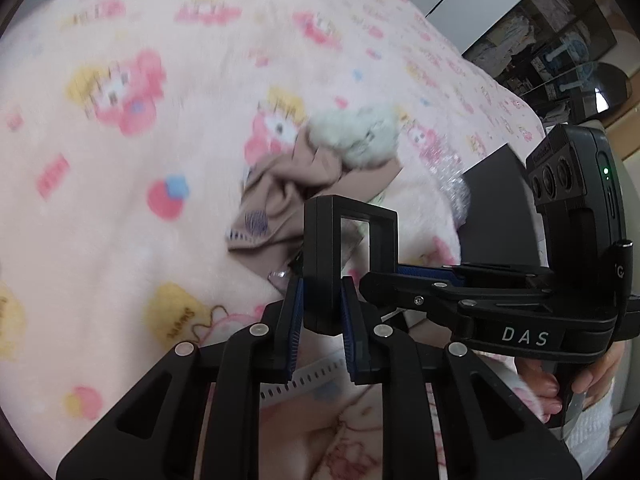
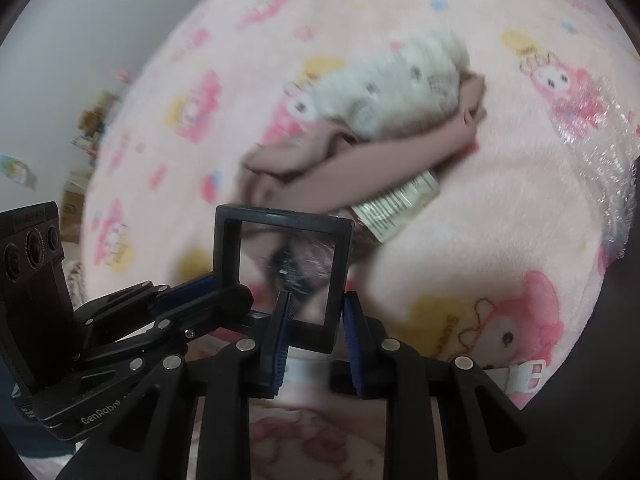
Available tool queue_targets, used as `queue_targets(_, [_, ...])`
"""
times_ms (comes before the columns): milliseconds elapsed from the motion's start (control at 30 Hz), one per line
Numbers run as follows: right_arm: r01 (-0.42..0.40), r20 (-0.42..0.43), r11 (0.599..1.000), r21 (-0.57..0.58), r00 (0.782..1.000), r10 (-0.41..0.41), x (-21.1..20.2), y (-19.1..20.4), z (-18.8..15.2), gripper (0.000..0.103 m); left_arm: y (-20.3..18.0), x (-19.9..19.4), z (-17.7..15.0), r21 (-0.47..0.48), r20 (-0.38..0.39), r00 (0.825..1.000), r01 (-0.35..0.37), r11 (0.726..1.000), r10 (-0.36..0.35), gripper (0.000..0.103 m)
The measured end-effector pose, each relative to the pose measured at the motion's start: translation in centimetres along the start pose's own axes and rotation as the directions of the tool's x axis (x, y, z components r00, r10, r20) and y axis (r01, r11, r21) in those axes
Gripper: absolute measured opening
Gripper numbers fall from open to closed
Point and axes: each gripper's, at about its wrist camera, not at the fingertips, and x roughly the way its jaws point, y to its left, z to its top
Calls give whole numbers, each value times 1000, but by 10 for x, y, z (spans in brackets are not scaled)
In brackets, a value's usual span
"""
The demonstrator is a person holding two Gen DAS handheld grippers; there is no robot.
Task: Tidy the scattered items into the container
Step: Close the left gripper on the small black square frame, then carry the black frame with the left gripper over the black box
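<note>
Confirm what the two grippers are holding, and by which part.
Both hold one black square frame with a clear window: left gripper pinches one side bar low down, right gripper the opposite bar.

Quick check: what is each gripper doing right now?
Left gripper: shut on the black square frame.
Right gripper: shut on the same frame.

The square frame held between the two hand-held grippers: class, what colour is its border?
Black, the square frame, clearest in the right wrist view.

A pink cartoon-print blanket (image 2: 460, 240) carries a tan garment (image 2: 360, 160), with a fluffy white item (image 2: 392, 80) at its twelve o'clock.
</note>
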Motion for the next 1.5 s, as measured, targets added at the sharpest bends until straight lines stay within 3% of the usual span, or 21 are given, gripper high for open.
queue_targets(267, [2,176,1000,9,984,-3,-75,1,-20,22,-54,-47,4,114,77,995,59,992,-68,17])
queue_targets(533, [54,305,995,78,949,-75,-169,-36,-73,22,-141,-52,-1,253,53,986,140,957,-158,17])
queue_targets(767, [103,334,986,131,932,-141,-218,-91,-118,22,-220,-24,-24,326,-40,983,185,927,-182,17])
queue_targets(1000, [162,349,966,202,910,-225,-257,-148,-159,22,-287,12,-44,366,-165,963,262,893,-215,17])
queue_targets(1167, [165,354,952,257,900,-252,-265,-182,-173,22,-319,41,-59,406,-209,966,225,886,-150,17])
queue_targets(1367, [86,345,943,323,917,-201,-256,-214,-183,22,-336,62,-64,421,-227,969,187,887,-97,17])
queue_targets(1500, [66,352,934,352,915,-197,-256,-227,-186,22,-348,72,-66,457,-228,972,164,874,-63,18])
